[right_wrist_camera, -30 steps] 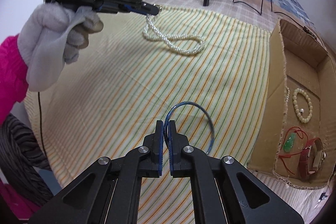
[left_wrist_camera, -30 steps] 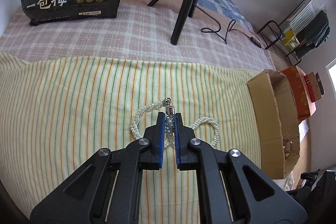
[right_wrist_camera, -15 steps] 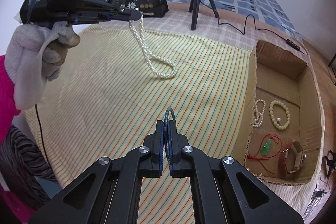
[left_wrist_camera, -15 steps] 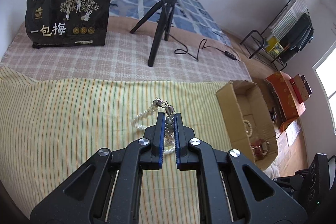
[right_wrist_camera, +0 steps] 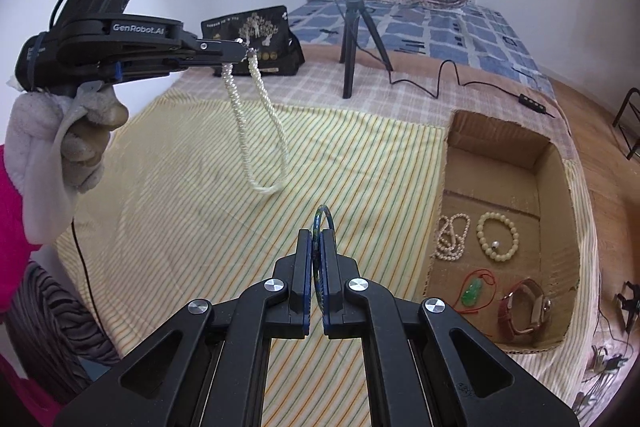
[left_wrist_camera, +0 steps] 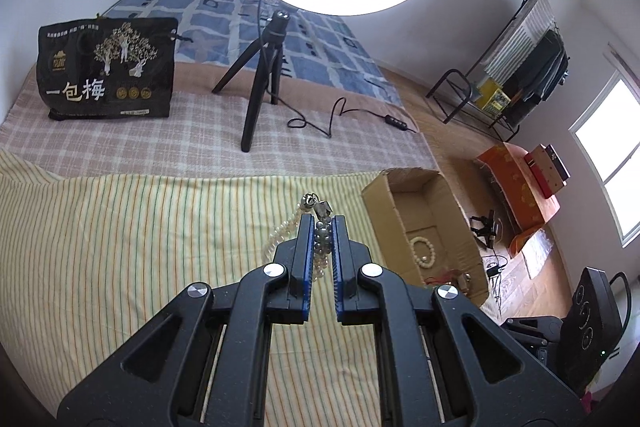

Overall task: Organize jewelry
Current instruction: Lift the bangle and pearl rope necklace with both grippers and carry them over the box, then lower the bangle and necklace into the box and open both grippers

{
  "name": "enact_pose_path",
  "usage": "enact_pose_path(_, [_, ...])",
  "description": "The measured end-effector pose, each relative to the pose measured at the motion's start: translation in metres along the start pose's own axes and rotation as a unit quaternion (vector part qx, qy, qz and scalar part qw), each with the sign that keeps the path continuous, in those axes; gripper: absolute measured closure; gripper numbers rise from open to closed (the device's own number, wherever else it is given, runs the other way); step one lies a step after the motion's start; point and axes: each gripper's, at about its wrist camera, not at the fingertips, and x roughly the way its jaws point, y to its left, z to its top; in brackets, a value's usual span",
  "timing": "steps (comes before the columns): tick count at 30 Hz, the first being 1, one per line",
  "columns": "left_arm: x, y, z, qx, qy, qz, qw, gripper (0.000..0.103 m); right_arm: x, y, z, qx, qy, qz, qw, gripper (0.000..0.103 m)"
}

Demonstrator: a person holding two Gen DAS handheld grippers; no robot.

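Note:
My left gripper is shut on a twisted pearl necklace near its metal clasp. From the right wrist view that left gripper is held up in a gloved hand, and the pearl necklace hangs from it as a long loop clear of the striped cloth. My right gripper is shut on a thin blue-green bangle, seen edge-on above the cloth. The open cardboard box lies to the right with a pearl strand, a bead bracelet, a green pendant and a watch in it.
A ring light on a black tripod stands on the checked blanket behind, its cable trailing right. A black printed bag sits at the back left. Folded quilts lie against the wall. The bed edge and floor clutter are right of the box.
Both grippers have risen. The pearl necklace was partly resting on the cloth and now hangs free. The bangle has lifted off the cloth and turned edge-on.

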Motion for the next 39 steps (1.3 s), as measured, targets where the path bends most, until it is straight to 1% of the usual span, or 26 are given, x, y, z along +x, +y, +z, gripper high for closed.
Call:
enact_pose_path(6, [-0.006, -0.018, 0.010, 0.018, -0.009, -0.008, 0.9998, 0.097, -0.014, -0.010, 0.001, 0.011, -0.017, -0.006, 1.000, 0.101])
enact_pose_path(11, [-0.009, -0.041, 0.022, 0.035, -0.016, -0.021, 0.9990, 0.097, -0.028, -0.024, 0.002, 0.022, -0.033, -0.014, 0.999, 0.101])
enact_pose_path(19, [-0.005, -0.090, 0.046, 0.072, -0.030, -0.042, 0.9961, 0.097, -0.047, -0.046, -0.002, 0.042, -0.051, -0.032, 0.997, 0.101])
enact_pose_path(24, [0.008, -0.119, 0.057, 0.083, -0.029, -0.060, 0.9943, 0.097, -0.055, -0.060, -0.007, 0.056, -0.056, -0.043, 0.996, 0.101])
enact_pose_path(29, [0.024, -0.143, 0.062, 0.093, -0.025, -0.071, 0.9928, 0.097, -0.060, -0.073, -0.014, 0.070, -0.057, -0.052, 0.995, 0.101])
enact_pose_path(33, [0.044, -0.162, 0.062, 0.104, -0.014, -0.075, 0.9916, 0.097, -0.059, -0.085, -0.018, 0.079, -0.052, -0.056, 0.994, 0.101])
enact_pose_path(39, [0.076, -0.184, 0.061, 0.121, 0.005, -0.072, 0.9900, 0.097, -0.054, -0.099, -0.025, 0.086, -0.037, -0.064, 0.994, 0.101])
